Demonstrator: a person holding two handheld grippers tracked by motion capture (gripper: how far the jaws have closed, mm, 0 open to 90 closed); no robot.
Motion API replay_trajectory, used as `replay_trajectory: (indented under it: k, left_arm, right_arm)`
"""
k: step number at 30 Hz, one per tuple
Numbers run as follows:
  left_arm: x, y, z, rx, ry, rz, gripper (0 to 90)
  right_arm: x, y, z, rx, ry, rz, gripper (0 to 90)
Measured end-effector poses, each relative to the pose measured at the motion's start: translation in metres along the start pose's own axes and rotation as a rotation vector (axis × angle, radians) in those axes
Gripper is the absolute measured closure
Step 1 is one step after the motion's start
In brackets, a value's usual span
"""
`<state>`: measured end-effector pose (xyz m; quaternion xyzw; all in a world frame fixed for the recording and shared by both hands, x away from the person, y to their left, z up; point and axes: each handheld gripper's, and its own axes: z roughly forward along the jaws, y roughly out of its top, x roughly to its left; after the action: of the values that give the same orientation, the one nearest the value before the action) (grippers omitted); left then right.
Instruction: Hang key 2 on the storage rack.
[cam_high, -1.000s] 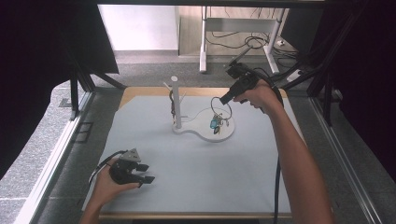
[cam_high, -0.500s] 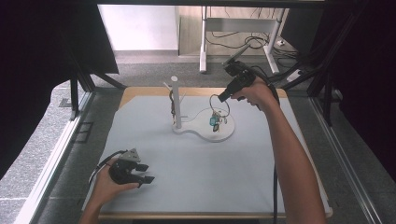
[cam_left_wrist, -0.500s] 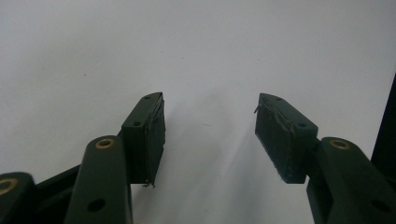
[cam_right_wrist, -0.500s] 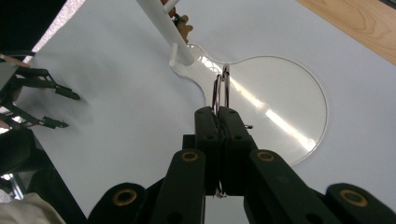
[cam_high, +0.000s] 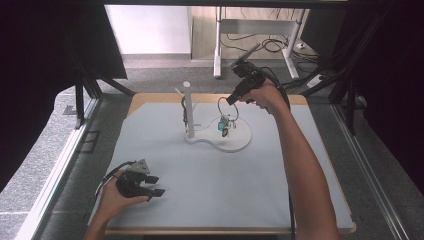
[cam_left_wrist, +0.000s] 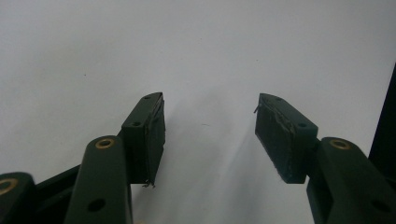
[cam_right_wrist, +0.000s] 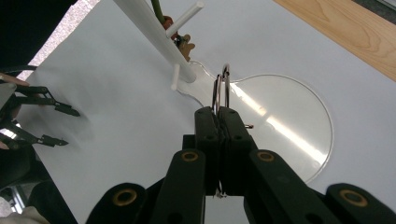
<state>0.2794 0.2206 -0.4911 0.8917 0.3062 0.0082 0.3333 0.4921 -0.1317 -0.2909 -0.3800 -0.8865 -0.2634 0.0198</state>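
Left hand-held gripper rests low on the near left part of the worktop, held in the person's left hand. Jaws stand wide apart; in the left gripper view nothing but the pale worktop surface lies between the pads.

Well beyond it and to its right stands a white stand: flat clear base with a rounded lobe, and an upright white post carrying short side pegs. Small brownish items hang on the post near the pegs; too small to identify.

Right hand-held gripper, held in the right hand, is raised above the far side of the base, to the right of the post. Jaws closed narrow on a metal key ring; in the right gripper view the ring stands edge-on, projecting straight out from the pinched pad tips. Below the ring a small cluster of keys or charms, one part teal, hangs over the base; whether they touch the base cannot be told.

Past the right hand-held gripper: worktop's wooden far edge, then grey floor with cables and table legs.
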Motion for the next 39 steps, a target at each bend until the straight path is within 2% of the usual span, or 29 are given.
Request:
replay_trajectory:
  k: [5,10,23,27,39]
  left_arm:
    - [0.0,0.0,-0.001,-0.002,-0.004,0.002,43.1]
    - [0.0,0.0,-0.002,-0.006,-0.004,0.003,43.1]
    - [0.0,0.0,-0.001,-0.005,-0.007,0.006,43.1]
    - [0.0,-0.001,-0.002,-0.004,-0.009,0.008,43.2]
    - [0.0,-0.001,-0.004,-0.01,-0.01,0.008,43.2]
  right_arm:
    - [0.0,0.008,0.006,-0.003,-0.007,0.001,88.2]
    - [0.001,0.017,0.013,-0.005,-0.036,0.004,88.2]
    - [0.002,0.035,0.03,-0.011,-0.022,-0.006,88.2]
    - [0.002,0.04,0.034,-0.012,-0.017,0.004,88.2]
    - [0.012,0.054,0.045,-0.004,-0.014,-0.008,88.2]
